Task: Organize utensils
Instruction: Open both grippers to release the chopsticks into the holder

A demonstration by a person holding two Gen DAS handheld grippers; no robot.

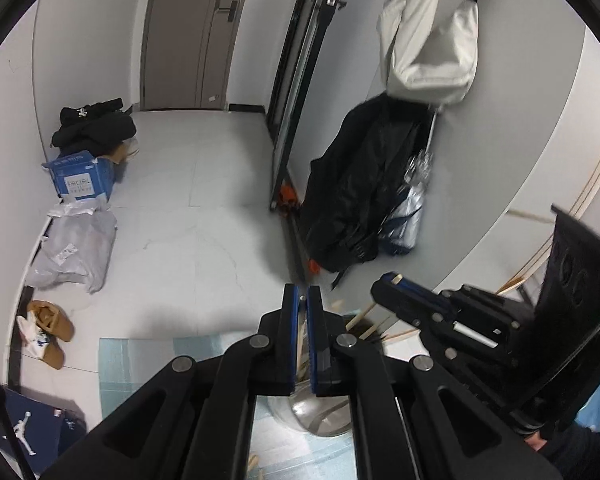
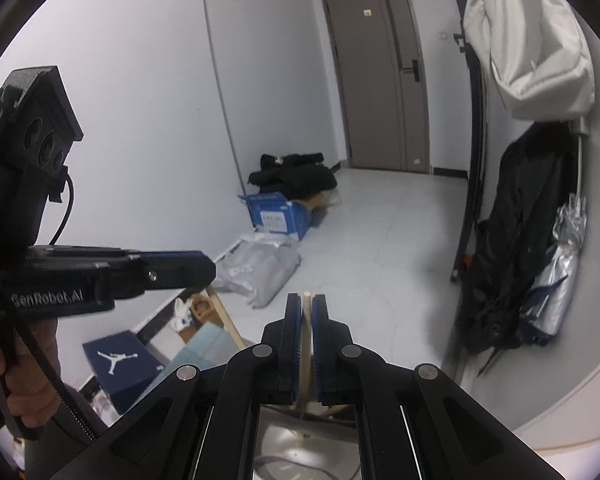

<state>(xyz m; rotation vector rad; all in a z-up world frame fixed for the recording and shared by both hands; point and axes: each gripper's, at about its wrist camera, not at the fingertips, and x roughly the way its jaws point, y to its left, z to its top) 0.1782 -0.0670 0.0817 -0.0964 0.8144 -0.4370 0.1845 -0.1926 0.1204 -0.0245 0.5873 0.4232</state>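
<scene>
Two hand-held grippers hang over a clear glass jar (image 1: 312, 408) that stands on a pale blue mat (image 1: 140, 360). The right hand-held gripper (image 2: 307, 308) is clamped on one wooden chopstick (image 2: 306, 344), which runs upright between its blue pads with its tip poking just above them and its lower end over the jar's mouth. The left hand-held gripper (image 1: 302, 300) has its jaws pressed together; a pale wooden stick (image 1: 301, 350) shows in the slit between its pads, though whether it is pinched there or merely standing behind in the jar cannot be told. Several more wooden sticks (image 1: 360, 320) fan out of the jar to the right; their exact count is unclear. A person's hand (image 2: 24, 384) grips the left tool's handle. Beyond, on the floor: one blue carton (image 2: 278, 216), one grey plastic bag (image 2: 260, 272), one dark blue shoebox (image 2: 118, 364) and a pair of tan shoes (image 1: 48, 332). One black coat (image 2: 516, 248) and one folded silver umbrella (image 2: 560, 264) hang at the right-hand wall.
</scene>
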